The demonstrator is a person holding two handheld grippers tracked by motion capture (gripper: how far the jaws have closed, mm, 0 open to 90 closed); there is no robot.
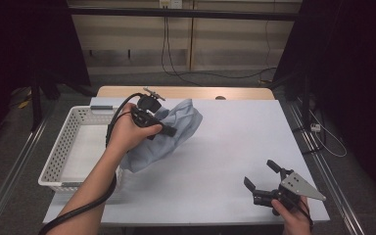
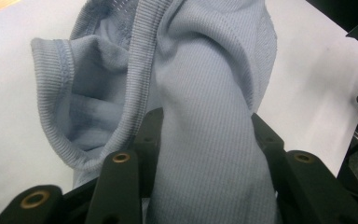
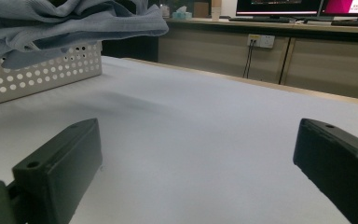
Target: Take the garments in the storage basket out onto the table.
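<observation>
Light-blue ribbed garment [image 1: 169, 134], lifted clear of the white perforated basket [image 1: 71, 134] and hanging just beside its right wall, over the white table sheet [image 1: 235, 142]. I hold it in my left gripper [image 1: 169, 131], whose jaws are clamped on a thick bunched fold; the left gripper view shows the ribbed cloth [image 2: 205, 154] packed between the two black jaws, a hemmed opening sagging to one side. My right gripper [image 1: 263, 177] waits well away from the basket, near the table's front right corner, jaws spread wide with nothing between them. The right gripper view shows the same cloth [image 3: 70, 23] hanging above the basket's wall [image 3: 37, 74]. As I judge it, the pick-up from the basket is done; laying out, spreading or folding on the sheet remains, and the basket interior looks bare.
</observation>
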